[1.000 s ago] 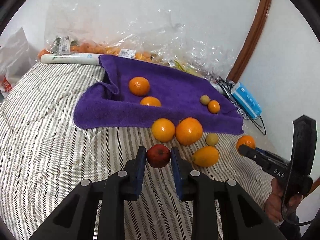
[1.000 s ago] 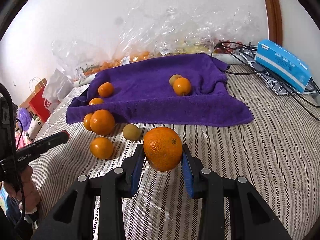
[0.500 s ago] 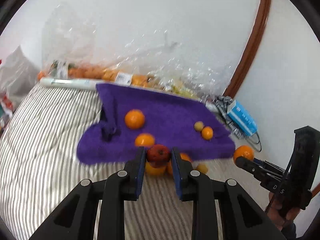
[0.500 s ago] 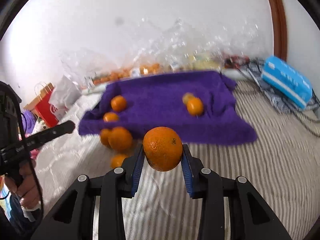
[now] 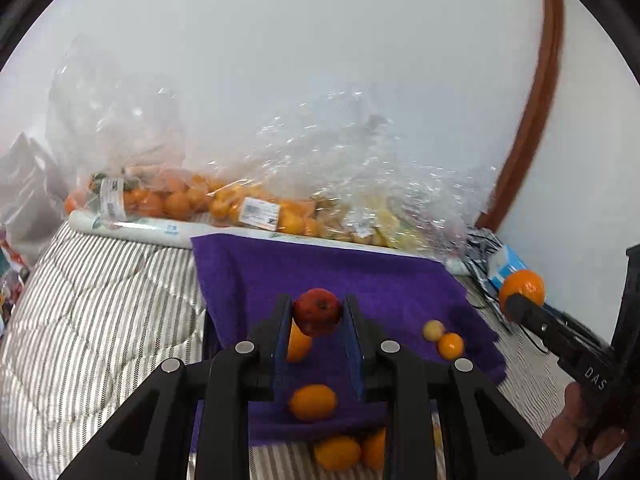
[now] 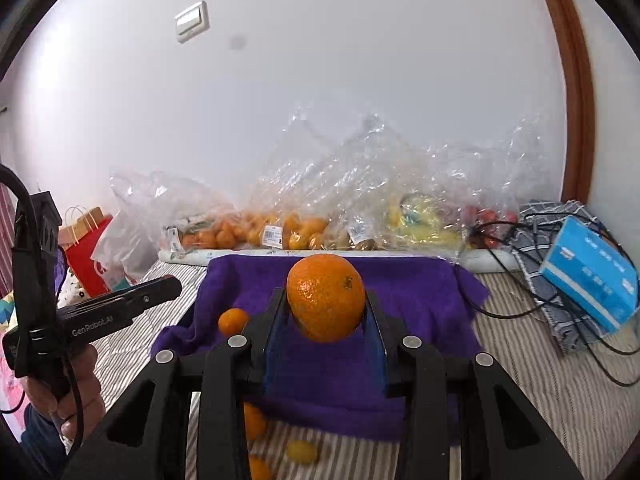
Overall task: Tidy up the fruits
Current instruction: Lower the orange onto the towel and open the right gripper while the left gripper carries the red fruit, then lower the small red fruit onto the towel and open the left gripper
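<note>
- Left tongs (image 5: pixel 317 312) of mine pinch a red apple (image 5: pixel 317 311) above the purple towel (image 5: pixel 380 280).
- Right tongs (image 6: pixel 325 312) pinch a large orange (image 6: pixel 325 297) over the same towel on the bed (image 6: pixel 540 368).

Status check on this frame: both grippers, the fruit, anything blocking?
Left gripper shut on red apple. Right gripper shut on large orange. Both over purple towel. Small fruits on towel; nothing blocking.
</note>
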The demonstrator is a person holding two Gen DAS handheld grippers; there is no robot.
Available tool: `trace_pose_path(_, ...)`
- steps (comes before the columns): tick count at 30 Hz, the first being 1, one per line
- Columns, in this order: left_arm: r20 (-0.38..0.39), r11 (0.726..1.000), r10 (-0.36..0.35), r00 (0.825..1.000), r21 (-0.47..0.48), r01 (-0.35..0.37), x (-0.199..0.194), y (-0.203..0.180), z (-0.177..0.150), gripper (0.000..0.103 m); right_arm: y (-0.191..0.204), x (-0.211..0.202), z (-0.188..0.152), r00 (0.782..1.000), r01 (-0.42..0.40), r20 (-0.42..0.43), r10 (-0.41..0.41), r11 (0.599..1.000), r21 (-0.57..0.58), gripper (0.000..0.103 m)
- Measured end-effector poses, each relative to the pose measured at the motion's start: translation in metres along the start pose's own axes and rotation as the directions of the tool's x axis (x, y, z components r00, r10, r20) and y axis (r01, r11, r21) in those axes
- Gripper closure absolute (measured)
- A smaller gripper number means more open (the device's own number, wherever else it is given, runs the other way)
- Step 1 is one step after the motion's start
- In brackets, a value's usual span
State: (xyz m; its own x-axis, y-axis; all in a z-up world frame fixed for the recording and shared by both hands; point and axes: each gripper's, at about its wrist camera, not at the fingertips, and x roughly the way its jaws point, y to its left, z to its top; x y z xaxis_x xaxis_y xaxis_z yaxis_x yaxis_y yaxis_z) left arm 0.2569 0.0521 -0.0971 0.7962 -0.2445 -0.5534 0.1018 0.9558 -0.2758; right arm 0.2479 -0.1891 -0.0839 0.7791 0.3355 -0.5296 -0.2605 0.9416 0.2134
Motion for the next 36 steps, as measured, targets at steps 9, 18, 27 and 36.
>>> trace_pose_path(9, -0.016, 0.998, 0.010, 1.000, -0.063, -0.011, 0.019, 0.023, -0.011, 0.079, -0.019, 0.033, -0.020, 0.998, 0.029, -0.059, -0.028, 1.000, 0.011, 0.067)
trace_pose_path(18, -0.039, 0.998, 0.012, 0.999, -0.054, -0.014, 0.027, 0.023, -0.017, 0.079, -0.027, 0.051, -0.029, 0.991, 0.050, -0.123, -0.047, 0.998, 0.022, 0.078)
trace_pose_path(27, -0.065, 0.998, -0.017, 0.998, -0.060, 0.013, 0.031, 0.023, -0.020, 0.079, -0.015, 0.054, -0.037, 0.988, 0.002, -0.152, -0.003, 1.000, -0.006, 0.078)
trace_pose_path(36, -0.128, 0.996, -0.079, 0.989, -0.048, 0.074, 0.045, 0.016, -0.028, 0.079, -0.013, 0.044, -0.034, 0.991, -0.002, -0.137, -0.001, 1.000, -0.020, 0.071)
